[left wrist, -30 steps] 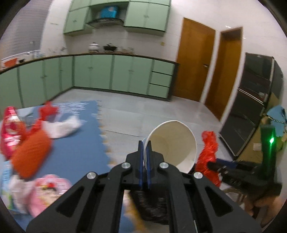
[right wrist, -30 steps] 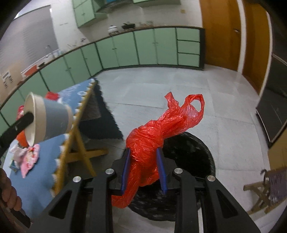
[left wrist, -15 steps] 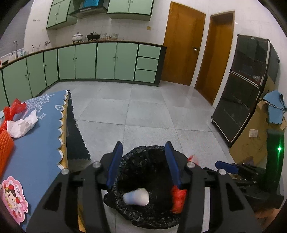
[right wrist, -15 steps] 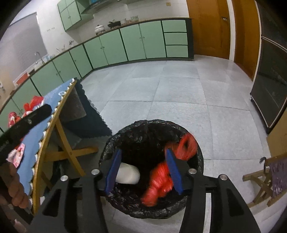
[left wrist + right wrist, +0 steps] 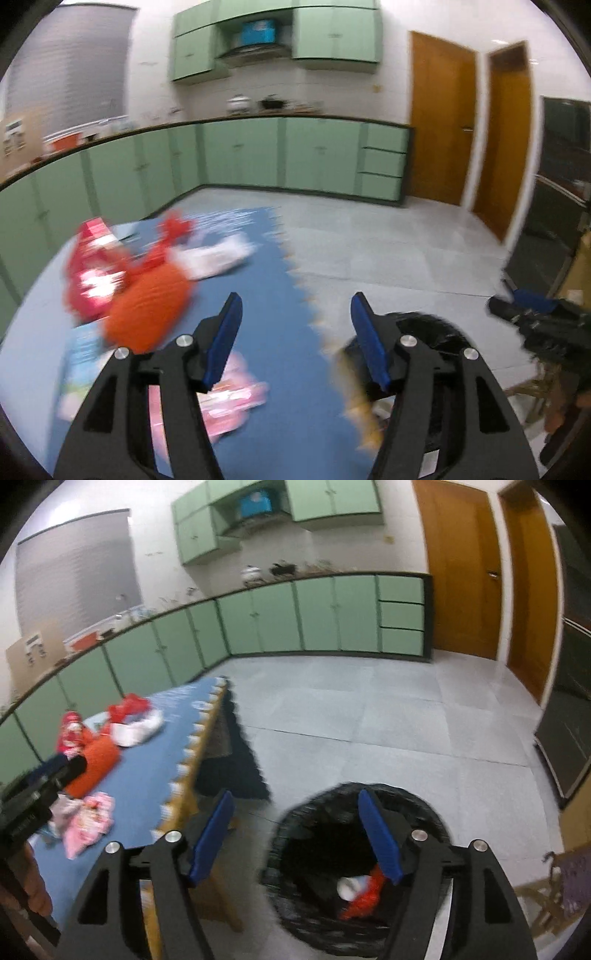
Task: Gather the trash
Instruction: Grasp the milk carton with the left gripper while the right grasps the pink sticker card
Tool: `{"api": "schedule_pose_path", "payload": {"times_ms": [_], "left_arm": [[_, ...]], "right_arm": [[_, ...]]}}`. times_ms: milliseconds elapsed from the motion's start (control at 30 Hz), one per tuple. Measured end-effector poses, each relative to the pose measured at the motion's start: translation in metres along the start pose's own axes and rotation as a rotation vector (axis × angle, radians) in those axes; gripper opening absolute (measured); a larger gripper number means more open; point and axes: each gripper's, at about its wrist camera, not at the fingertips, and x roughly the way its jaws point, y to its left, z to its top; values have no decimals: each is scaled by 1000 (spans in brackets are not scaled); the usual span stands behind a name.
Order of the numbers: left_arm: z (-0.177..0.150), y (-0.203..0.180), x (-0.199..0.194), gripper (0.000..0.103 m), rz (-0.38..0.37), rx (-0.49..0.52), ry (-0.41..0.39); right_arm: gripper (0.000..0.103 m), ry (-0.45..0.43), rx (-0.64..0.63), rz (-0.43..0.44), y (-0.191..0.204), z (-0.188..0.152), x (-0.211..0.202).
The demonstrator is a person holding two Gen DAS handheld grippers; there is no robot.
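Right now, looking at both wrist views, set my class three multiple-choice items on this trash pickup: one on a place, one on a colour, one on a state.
1. Where does the white paper cup lie?
A. On the blue tablecloth
B. Inside the black-lined trash bin
C. On the grey floor tiles

2. What colour is the mesh bag on the tablecloth?
A. Orange
B. Green
C. Black

3. How does the left gripper stand?
A. Shut on the cup
B. Shut on a red bag
C. Open, nothing between its fingers

Answers:
1 B: the right wrist view shows the cup at the bottom of the trash bin, beside the red plastic bag.
2 A: it shows orange in both views, next to the white crumpled bag.
3 C: its jaws have just been opening and stand wide, only tablecloth behind them; the right gripper is likewise open and empty.
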Motion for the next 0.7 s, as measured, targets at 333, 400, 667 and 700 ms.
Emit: {"api": "schedule_pose_path", "payload": {"times_ms": [333,400,667,700], "left_arm": [[-21,122,-54,62,256,-112,31],[-25,133,-60,62,278,-131,31],[-43,176,-73,62,345,-189,45],[-44,180,-73,62,347,-192,45]], "right_arm": [[81,-11,-89,156,134,-3,7],[83,-14,-95,179,152,-6,8],[83,59,-138,203,209,-35,31],[83,67,-146,193,215,-39,33]]}}
